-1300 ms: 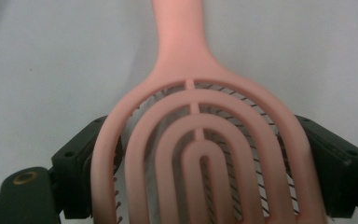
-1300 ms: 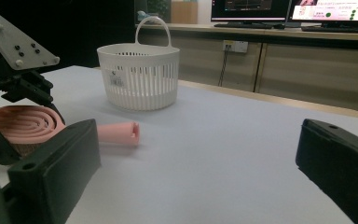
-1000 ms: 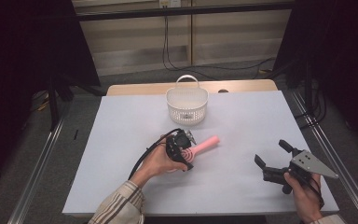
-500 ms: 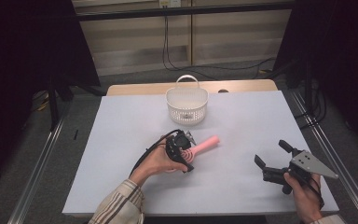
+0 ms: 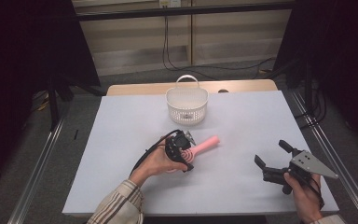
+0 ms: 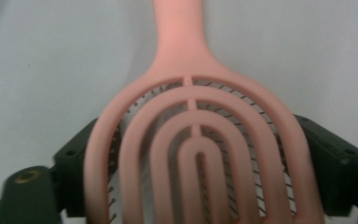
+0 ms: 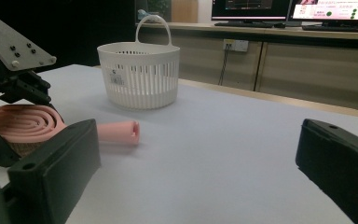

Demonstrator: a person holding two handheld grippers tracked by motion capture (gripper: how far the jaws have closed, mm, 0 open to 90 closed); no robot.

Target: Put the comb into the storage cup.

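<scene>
A pink hairbrush (image 5: 207, 142) lies near the middle of the white table (image 5: 261, 116), its handle pointing right and toward the basket. My left gripper (image 5: 185, 154) reaches over its round head. In the left gripper view the two black jaws press on both sides of the slotted head (image 6: 193, 140). The jaws have just been closing with the brush between them. My right gripper (image 5: 271, 153) hovers open and holds nothing at the front right, apart from the brush. In the right gripper view its own wide-set jaws frame the brush handle (image 7: 116, 131).
A white slotted basket (image 5: 187, 100) with a handle stands upright at the back middle of the table, behind the brush. A wooden table edge and dark stands lie beyond it. Bare table surface stretches between the two grippers.
</scene>
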